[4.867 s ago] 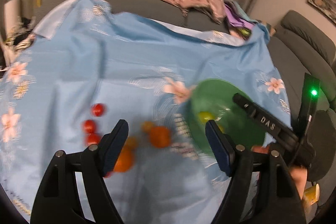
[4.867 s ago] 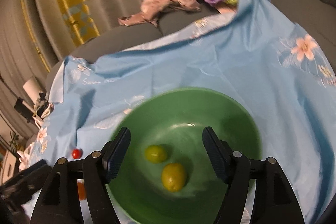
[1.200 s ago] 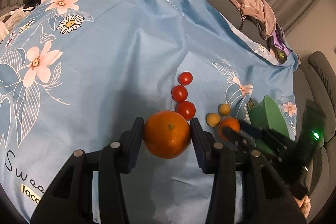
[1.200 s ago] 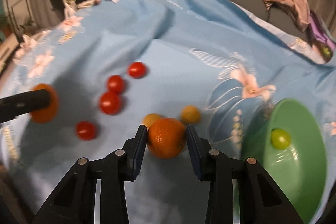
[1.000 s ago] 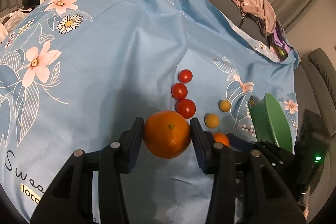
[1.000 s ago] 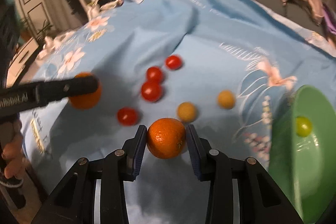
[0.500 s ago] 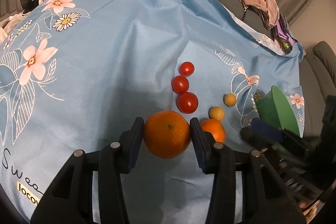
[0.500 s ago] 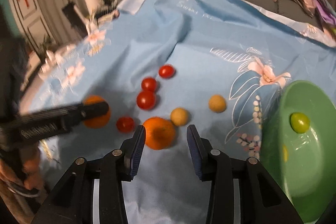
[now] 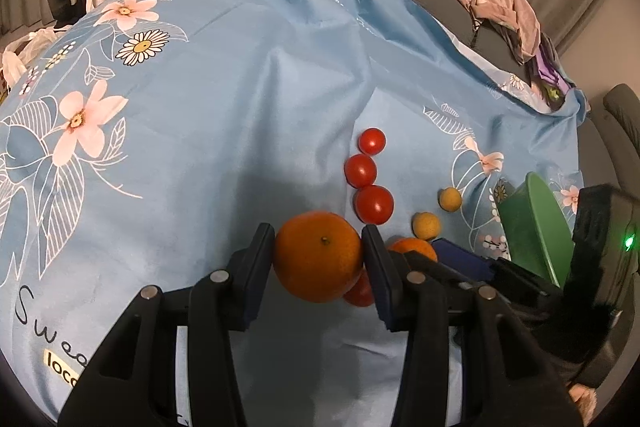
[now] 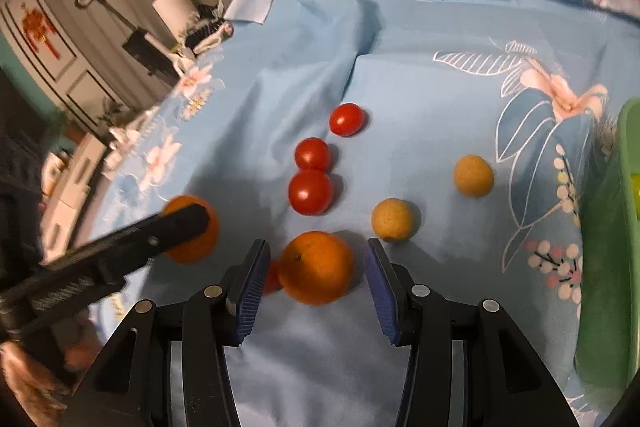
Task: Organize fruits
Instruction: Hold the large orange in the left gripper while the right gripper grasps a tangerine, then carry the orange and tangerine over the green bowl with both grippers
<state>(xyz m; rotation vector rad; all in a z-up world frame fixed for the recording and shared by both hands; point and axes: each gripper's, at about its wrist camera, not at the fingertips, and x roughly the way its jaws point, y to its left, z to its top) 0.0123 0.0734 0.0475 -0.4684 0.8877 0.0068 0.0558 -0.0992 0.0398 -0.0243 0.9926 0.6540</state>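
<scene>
orange (image 9: 318, 255) is pinched tight in my left hand-held gripper (image 9: 318, 259), above the blue cloth (image 9: 224, 115). right hand-held gripper (image 10: 316, 269) is wide open w/ a 2nd orange (image 10: 316, 267) lying between its pads (image 10: 250, 279), not touching. green bowl (image 10: 628, 227) at cloth's right edge.
</scene>
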